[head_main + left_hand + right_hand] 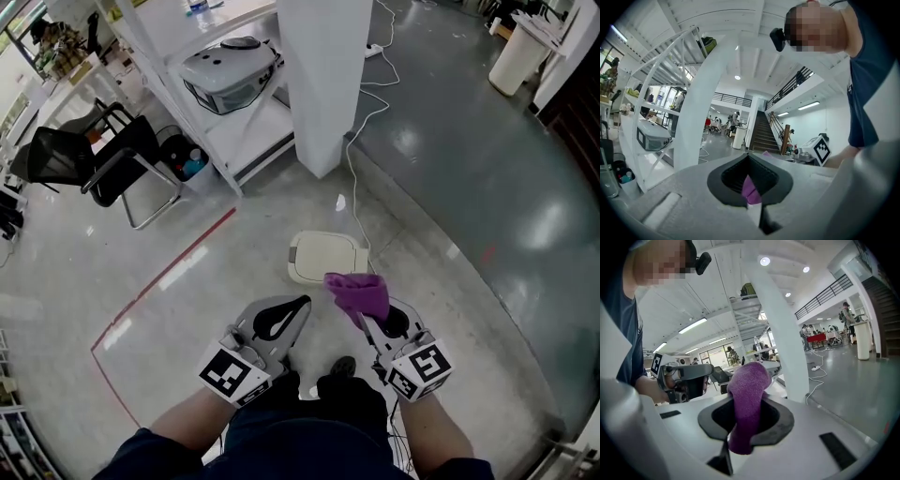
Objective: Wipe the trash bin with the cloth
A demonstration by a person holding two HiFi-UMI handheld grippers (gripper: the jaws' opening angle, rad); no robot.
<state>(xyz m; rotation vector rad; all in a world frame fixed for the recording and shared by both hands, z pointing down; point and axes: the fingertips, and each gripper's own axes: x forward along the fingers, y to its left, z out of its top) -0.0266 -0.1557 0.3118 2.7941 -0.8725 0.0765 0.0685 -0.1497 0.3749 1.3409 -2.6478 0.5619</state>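
Right gripper (749, 423) jaws clamped on purple cloth (748, 389), which bunches up above them. Left gripper (751, 177) jaws together; a purple sliver shows in the seam, can't tell what. Trash bin (324, 259) sits on the floor just ahead, untouched. Best to lower the cloth flat onto the lid and keep the grip firm.
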